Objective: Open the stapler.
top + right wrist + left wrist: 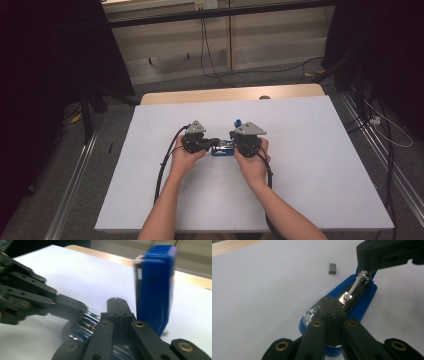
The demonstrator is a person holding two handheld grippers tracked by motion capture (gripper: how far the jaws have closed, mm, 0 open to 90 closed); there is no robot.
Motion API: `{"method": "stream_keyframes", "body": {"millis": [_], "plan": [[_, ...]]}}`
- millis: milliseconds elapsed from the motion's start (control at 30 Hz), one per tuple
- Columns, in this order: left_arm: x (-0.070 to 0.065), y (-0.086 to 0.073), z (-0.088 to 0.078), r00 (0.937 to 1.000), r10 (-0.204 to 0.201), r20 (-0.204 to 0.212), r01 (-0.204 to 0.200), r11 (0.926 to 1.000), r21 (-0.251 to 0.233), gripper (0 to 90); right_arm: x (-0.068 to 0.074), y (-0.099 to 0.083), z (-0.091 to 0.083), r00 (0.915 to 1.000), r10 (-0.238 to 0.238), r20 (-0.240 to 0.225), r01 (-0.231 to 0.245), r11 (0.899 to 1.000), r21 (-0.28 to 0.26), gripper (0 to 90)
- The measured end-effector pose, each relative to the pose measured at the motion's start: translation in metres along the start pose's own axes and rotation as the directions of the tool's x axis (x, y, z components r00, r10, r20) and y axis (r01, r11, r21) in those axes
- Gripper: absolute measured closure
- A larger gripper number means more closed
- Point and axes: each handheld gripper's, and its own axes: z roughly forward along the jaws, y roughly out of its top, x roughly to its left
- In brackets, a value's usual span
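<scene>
Glossy blue plastic stapler (359, 298) with shiny metal track lies lengthwise between closed left gripper (331, 305) and closed right gripper (117, 305), lid upright.

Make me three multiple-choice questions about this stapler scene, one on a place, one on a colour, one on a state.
1. Where does the small block of staples lie?
A. on the white table
B. inside the stapler
C. on the floor

2. What colour is the stapler?
A. red
B. blue
C. green

3. How is the stapler's lid?
A. shut flat
B. taken off
C. swung up open

Answers: A, it sits on bare table beside the stapler; B, base and lid are blue; C, the lid stands upright above the metal channel.
</scene>
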Motion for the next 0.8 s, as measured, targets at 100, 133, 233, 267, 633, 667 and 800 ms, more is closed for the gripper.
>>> {"method": "stream_keyframes", "body": {"millis": [100,133,233,267,633,667,800], "plan": [[0.0,-0.001,0.0,1.0,0.001,0.0,-0.001,1.0,-0.003,90.0,-0.006,0.001,-0.003,0.9998,0.016,0.015,-0.016,1.0,0.001,90.0],[0.0,-0.001,0.0,1.0,0.006,-0.001,-0.006,1.0,-0.003,90.0,-0.007,0.001,-0.004,0.9997,0.021,0.012,-0.021,1.0,0.006,90.0],[-0.001,0.0,0.001,0.9998,0.02,-0.007,-0.02,0.9998,0.001,90.0,-0.009,-0.001,-0.006,0.9989,-0.019,0.044,0.018,1.0,0.017,90.0],[-0.002,0.0,0.001,0.9998,0.018,-0.005,-0.018,0.9998,-0.002,90.0,-0.01,-0.002,-0.007,0.9987,-0.013,0.05,0.013,1.0,0.017,90.0],[-0.003,-0.001,0.005,0.9995,0.027,0.013,-0.027,0.9996,-0.001,90.0,-0.039,-0.013,-0.016,0.9979,0.032,0.057,-0.034,0.999,0.038,90.0],[-0.002,-0.001,0.005,0.9996,0.025,0.013,-0.025,0.9997,0.0,90.0,-0.04,-0.013,-0.016,0.9982,0.029,0.053,-0.031,0.999,0.039,90.0],[-0.002,-0.001,0.005,0.9996,0.018,0.02,-0.018,0.9998,-0.001,90.0,-0.04,-0.015,-0.017,0.9987,0.029,0.042,-0.031,0.999,0.037,90.0]]}}
